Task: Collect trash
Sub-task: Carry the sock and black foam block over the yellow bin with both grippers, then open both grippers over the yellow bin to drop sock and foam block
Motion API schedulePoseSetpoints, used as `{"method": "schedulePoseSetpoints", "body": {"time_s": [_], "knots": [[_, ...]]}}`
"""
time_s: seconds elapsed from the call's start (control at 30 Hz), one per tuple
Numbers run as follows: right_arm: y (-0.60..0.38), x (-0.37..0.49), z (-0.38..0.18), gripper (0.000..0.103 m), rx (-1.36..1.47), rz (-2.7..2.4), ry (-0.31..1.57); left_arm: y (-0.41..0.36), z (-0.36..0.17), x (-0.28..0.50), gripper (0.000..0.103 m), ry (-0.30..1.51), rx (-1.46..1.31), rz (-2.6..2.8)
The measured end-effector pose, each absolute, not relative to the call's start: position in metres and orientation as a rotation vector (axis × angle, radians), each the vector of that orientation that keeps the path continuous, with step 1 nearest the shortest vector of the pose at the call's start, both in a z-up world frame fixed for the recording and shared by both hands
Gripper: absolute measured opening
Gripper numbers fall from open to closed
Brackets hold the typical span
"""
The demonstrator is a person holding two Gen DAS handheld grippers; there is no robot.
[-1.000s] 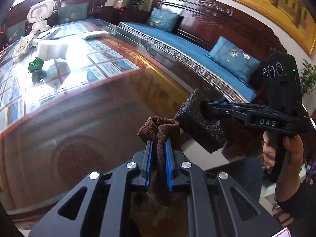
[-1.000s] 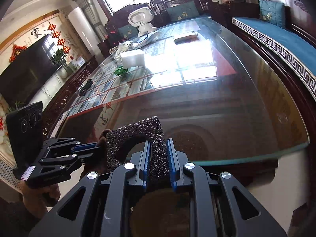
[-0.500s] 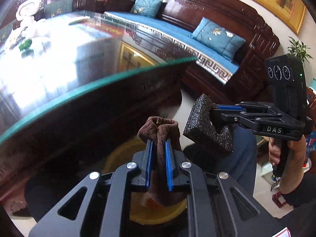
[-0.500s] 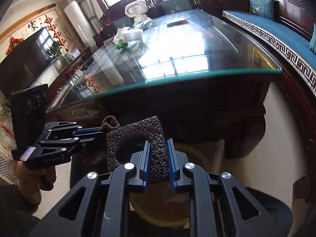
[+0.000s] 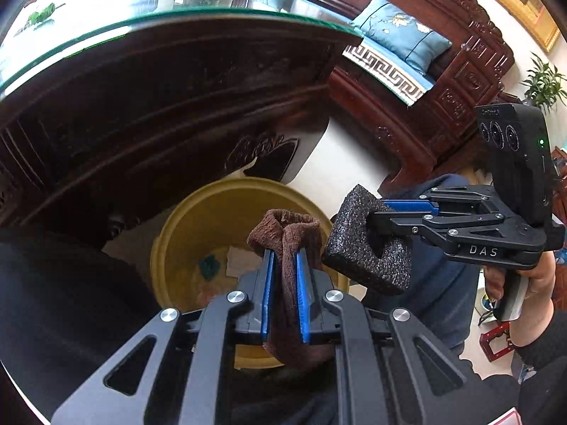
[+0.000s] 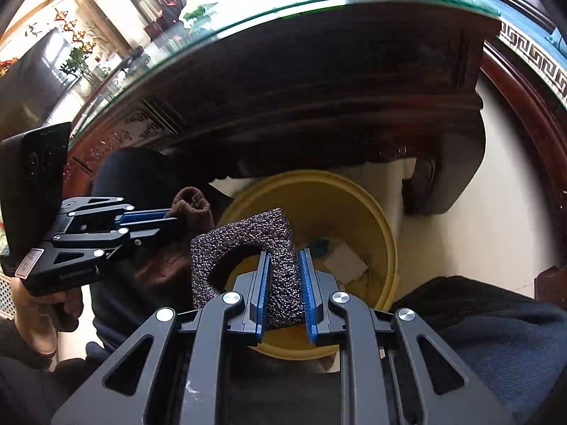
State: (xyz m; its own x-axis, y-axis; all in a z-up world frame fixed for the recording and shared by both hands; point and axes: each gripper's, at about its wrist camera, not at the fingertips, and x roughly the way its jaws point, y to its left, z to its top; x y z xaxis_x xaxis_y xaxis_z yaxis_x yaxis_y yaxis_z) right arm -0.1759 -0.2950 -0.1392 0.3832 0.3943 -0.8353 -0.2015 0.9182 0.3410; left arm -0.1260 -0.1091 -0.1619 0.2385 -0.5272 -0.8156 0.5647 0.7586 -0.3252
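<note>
Pretty far along I'd say: left gripper (image 5: 283, 265) is clamped on the brown cloth (image 5: 287, 233), right gripper (image 6: 285, 276) is squeezing the black foam block (image 6: 248, 244), both right over the yellow bin (image 6: 382, 233). Only dropping them in is left; some scraps already sit inside.

My two grippers are down off the glass tabletop (image 5: 212, 14) now, below its near edge; the yellow bin (image 5: 170, 233) has come into view beneath them; my left gripper (image 5: 283, 265) brings the brown cloth (image 5: 287, 226) over its mouth; my right gripper (image 6: 285, 272) brings the black foam block (image 6: 248, 241) over its near rim.
</note>
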Motion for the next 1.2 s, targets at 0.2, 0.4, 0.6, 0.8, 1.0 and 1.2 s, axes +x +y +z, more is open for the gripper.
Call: {"method": "schedulePoseSetpoints", "body": {"time_s": [0.2, 0.4, 0.6, 0.8, 1.0, 1.2], "knots": [[-0.290, -0.173, -0.154, 0.019, 0.178, 0.362, 1.154, -0.115, -0.172, -0.122, 0.013, 1.129, 0.046, -0.736], [-0.285, -0.169, -0.171, 0.037, 0.147, 0.349, 1.188, -0.120, -0.179, -0.118, 0.013, 1.154, 0.053, -0.726], [-0.287, -0.169, -0.181, 0.039, 0.155, 0.357, 1.202, -0.122, -0.186, -0.114, 0.013, 1.173, 0.055, -0.722], [-0.290, -0.170, -0.180, 0.041, 0.168, 0.371, 1.198, -0.128, -0.194, -0.111, 0.013, 1.192, 0.061, -0.725], [-0.297, -0.172, -0.179, 0.041, 0.189, 0.361, 1.189, -0.137, -0.198, -0.107, 0.014, 1.204, 0.079, -0.739], [-0.301, -0.173, -0.182, 0.041, 0.210, 0.362, 1.200, -0.147, -0.197, -0.108, 0.031, 1.204, 0.106, -0.756]]}}
